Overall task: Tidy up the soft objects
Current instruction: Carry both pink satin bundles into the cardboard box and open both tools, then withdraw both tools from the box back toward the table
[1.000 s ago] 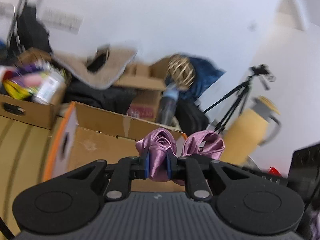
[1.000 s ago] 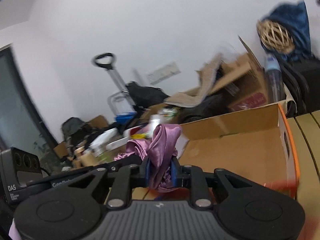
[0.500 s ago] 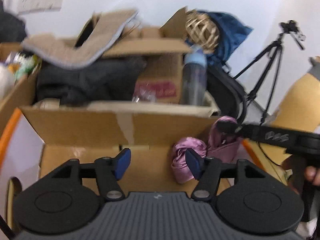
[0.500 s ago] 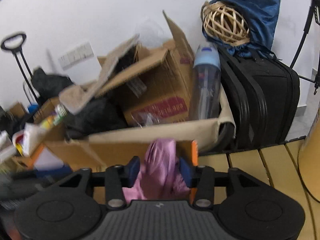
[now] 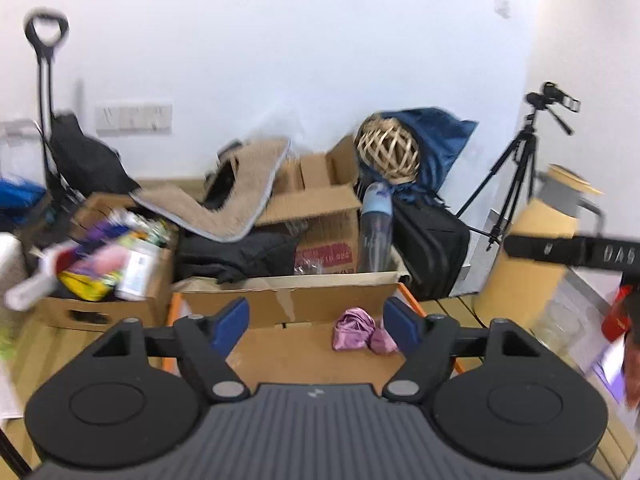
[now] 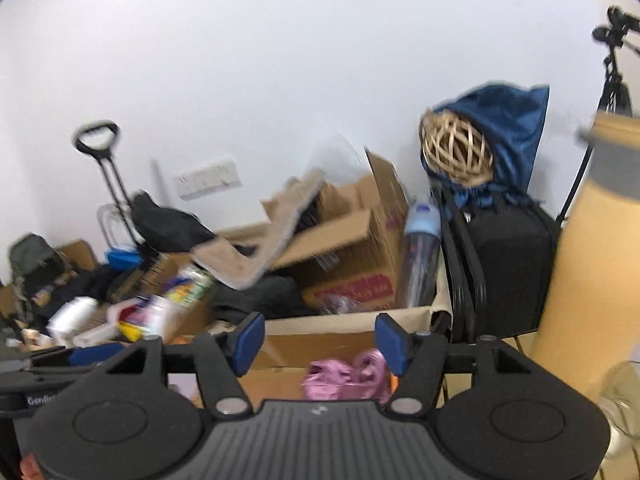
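A crumpled pink satin cloth (image 5: pixel 359 334) lies inside an open cardboard box (image 5: pixel 288 310) with an orange edge; it also shows in the right wrist view (image 6: pixel 347 374). My left gripper (image 5: pixel 317 325) is open and empty, above the box's near side, with the cloth just inside its right finger. My right gripper (image 6: pixel 318 343) is open and empty, above the same box (image 6: pixel 320 338), with the cloth just below and between its fingers. The right gripper's body shows at the right edge of the left wrist view (image 5: pixel 576 254).
Behind the box stand cluttered cardboard boxes (image 5: pixel 320 224), a blue-capped bottle (image 5: pixel 374 232), a black suitcase (image 5: pixel 432 248) with a wicker ball (image 5: pixel 388 152), and a tripod (image 5: pixel 516 172). A tall yellow jug (image 5: pixel 532 256) stands on the slatted table at right.
Both grippers were shut on the pink cloth a second ago. They opened, the cloth dropped into the box, and both grippers have pulled back and up.
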`<state>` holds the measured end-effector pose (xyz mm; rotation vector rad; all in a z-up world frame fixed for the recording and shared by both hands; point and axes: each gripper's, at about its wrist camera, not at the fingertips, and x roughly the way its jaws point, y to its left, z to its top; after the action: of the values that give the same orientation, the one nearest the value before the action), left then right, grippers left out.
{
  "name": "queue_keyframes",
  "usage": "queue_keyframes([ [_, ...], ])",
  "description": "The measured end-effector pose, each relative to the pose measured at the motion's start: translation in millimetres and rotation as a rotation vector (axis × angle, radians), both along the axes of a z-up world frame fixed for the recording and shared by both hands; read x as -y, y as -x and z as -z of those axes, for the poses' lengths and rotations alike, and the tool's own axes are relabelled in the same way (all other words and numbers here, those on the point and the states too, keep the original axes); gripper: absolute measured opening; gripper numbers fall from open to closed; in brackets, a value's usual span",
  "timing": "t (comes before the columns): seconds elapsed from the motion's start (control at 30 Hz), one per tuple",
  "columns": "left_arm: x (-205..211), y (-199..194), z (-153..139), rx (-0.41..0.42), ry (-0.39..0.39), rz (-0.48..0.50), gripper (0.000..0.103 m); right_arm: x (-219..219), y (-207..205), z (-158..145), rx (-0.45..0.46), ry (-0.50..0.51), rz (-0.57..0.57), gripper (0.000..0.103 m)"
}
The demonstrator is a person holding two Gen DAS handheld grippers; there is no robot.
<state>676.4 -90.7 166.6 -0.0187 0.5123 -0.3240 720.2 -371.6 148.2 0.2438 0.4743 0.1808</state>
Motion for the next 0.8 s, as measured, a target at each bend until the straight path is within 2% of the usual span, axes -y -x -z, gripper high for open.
queue_keyframes([
  [0.03, -5, 20, -8, 0.022, -0.017, -0.001, 0.077, -1, 20, -11, 0.018, 0.003, -0.005, 0.073],
  [0.17, -30, 111, -30, 0.125, -0.075, -0.036, 0.087, -10, 109, -49, 0.095, 0.077, -0.029, 0.078],
  [0.3, -52, 211, -25, 0.290, -0.150, -0.057, 0.098, -24, 208, -61, 0.190, 0.120, -0.075, 0.083],
  [0.33, -55, 234, -20, 0.314, -0.171, -0.065, 0.099, -29, 236, -60, 0.232, 0.140, -0.083, 0.088],
  [0.4, -62, 282, -6, 0.343, -0.204, -0.082, 0.099, -38, 295, -53, 0.326, 0.186, -0.098, 0.093],
  [0.47, -73, 330, 8, 0.369, -0.190, -0.086, 0.103, -48, 351, -40, 0.404, 0.207, -0.109, 0.093],
  [0.53, -88, 382, 29, 0.399, -0.140, -0.101, 0.103, -59, 401, -26, 0.445, 0.226, -0.136, 0.098],
  [0.63, -105, 434, 60, 0.359, -0.064, -0.135, 0.103, -82, 468, 3, 0.518, 0.289, -0.147, 0.103],
  [0.7, -111, 460, 78, 0.324, -0.037, -0.177, 0.103, -99, 498, 19, 0.527, 0.332, -0.126, 0.103],
  [0.8, -114, 498, 96, 0.349, -0.059, -0.239, 0.103, -121, 539, 46, 0.499, 0.325, -0.136, 0.103],
])
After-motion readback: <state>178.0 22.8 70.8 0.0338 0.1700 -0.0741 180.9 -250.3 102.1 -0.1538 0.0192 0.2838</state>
